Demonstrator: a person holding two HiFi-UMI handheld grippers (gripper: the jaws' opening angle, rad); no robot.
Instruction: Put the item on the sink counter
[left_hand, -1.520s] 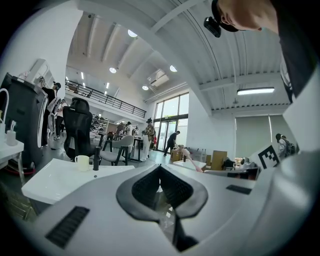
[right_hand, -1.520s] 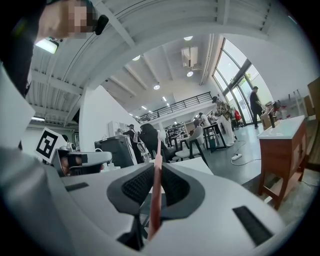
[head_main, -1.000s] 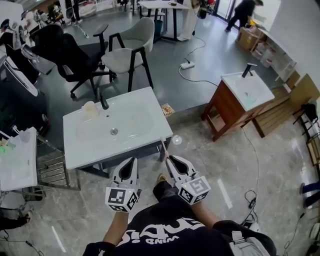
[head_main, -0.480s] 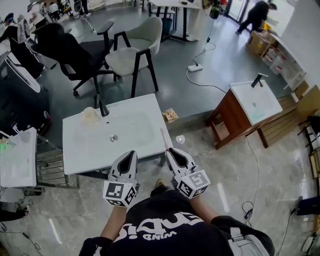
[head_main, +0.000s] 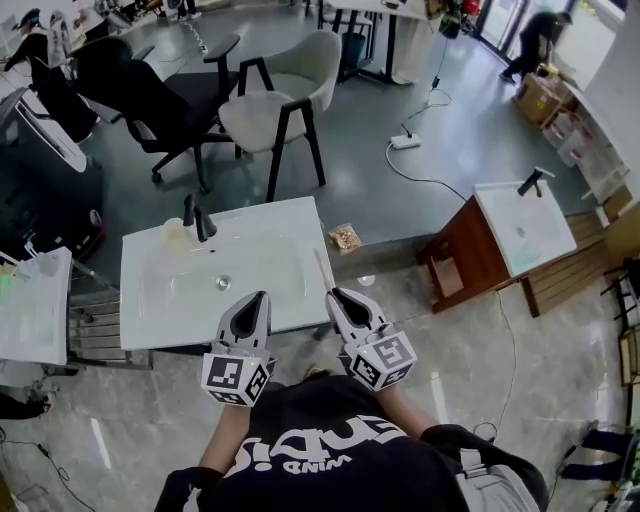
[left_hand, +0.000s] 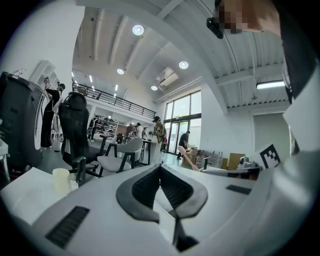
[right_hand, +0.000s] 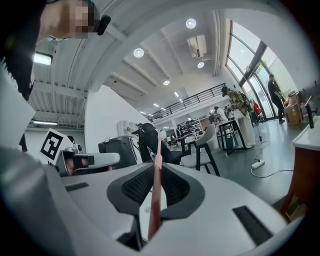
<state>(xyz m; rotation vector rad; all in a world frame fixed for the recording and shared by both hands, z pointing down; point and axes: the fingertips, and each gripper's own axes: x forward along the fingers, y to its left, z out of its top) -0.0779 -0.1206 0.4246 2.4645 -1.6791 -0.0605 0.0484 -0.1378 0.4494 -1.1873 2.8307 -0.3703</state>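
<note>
A thin pink toothbrush (head_main: 321, 270) sticks forward out of my right gripper (head_main: 334, 297), which is shut on its handle. In the right gripper view the toothbrush (right_hand: 155, 190) runs up between the dark pads. Its head hangs over the right front part of the white sink counter (head_main: 270, 300). My left gripper (head_main: 262, 299) is beside it at the counter's front edge, and its jaws are shut with nothing between them. The left gripper view shows the pads (left_hand: 150, 187) meeting, the counter beyond them.
A black faucet (head_main: 202, 221) and a pale cup (head_main: 177, 232) stand at the counter's back left. A wooden vanity (head_main: 505, 240) is to the right, chairs (head_main: 275, 105) behind, a white stand (head_main: 35, 305) at the left. A small packet (head_main: 347, 237) lies on the floor.
The person has stepped closer to the sink. Both grippers now reach the counter's front edge, and the toothbrush tip has come over the counter. The jaws look unchanged.
</note>
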